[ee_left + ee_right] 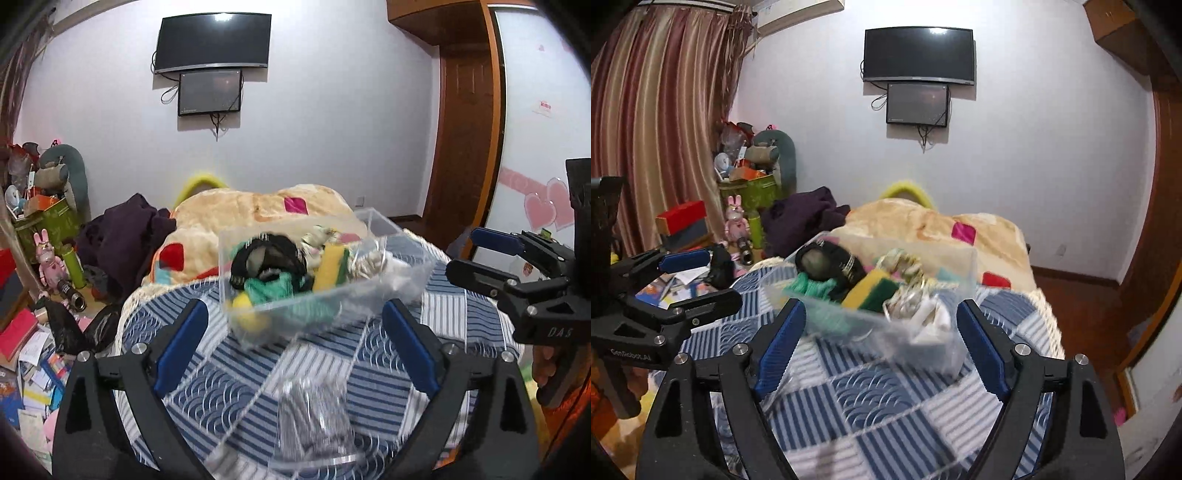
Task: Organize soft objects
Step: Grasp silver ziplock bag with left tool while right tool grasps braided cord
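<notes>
- Left gripper [291,347]: fingers spread wide and released, grasping nothing, poised above the near edge of the blue-and-white patchwork quilt [229,398].
- Blurred grey item [314,417] on the quilt between those fingers; identity impossible to tell.
- Clear plastic bin [321,295] at the far edge of the quilt, just ahead of both grippers, touched by neither.
- Packed inside the bin, left to right: black fabric bundle [266,262], teal knit piece [273,288], yellow-and-green sponge [330,267], white-and-beige cloth [373,262].
- Right gripper [879,347]: fingers likewise parted and empty, bin framed between the blue pads [781,347] but not touched.
- Cream fleece blanket [236,210] heaped beyond the bin, at the far end of the bed.
</notes>
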### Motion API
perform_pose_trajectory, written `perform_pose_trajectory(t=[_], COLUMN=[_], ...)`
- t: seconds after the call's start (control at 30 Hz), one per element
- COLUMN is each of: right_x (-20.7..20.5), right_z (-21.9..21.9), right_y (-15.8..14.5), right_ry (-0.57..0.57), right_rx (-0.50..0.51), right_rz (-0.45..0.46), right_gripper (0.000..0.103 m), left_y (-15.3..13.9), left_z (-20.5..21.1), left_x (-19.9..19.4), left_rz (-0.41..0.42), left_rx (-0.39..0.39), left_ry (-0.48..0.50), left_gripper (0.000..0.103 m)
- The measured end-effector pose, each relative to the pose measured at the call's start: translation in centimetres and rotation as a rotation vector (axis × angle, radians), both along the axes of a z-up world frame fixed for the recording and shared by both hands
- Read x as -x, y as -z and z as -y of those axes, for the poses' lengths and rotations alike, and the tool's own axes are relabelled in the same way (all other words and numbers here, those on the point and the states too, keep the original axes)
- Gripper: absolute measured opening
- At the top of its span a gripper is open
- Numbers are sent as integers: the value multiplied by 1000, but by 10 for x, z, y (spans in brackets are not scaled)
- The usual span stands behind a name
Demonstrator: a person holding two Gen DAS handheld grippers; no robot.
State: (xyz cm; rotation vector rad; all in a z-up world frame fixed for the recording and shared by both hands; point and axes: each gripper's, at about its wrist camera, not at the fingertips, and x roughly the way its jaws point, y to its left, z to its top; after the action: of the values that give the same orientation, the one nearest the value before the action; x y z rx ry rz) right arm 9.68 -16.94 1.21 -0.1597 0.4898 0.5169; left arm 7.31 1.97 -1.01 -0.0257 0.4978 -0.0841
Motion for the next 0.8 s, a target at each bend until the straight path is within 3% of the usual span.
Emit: perform_pose_trajectory(t=[0.3, 0.43, 0.6, 0.67, 0.73, 0.8], right_x=[33, 42, 44, 44, 42, 40], right_z=[-9, -13, -19, -21, -24, -25], right_y=[56, 81, 106, 109, 110, 110], right_ry=[-71, -124, -185, -185, -186, -186], right_rx=[56, 68, 77, 82, 84, 77], right_rz=[-147, -238, -337, -332, -324, -327], right_gripper=[80, 59, 38, 33, 13, 9], left_y=[48, 71, 91, 95, 99, 102], left_z=[0, 5, 4, 3, 3, 2], left_x=[27, 34, 36, 33, 28, 23], left_rz=[-129, -175, -222, -235, -241, -243], left_rx=[24, -5, 28, 36, 44, 51], left_ry=[-8, -8, -9, -17, -20, -21], left_gripper=[97, 97, 97, 97, 97, 97])
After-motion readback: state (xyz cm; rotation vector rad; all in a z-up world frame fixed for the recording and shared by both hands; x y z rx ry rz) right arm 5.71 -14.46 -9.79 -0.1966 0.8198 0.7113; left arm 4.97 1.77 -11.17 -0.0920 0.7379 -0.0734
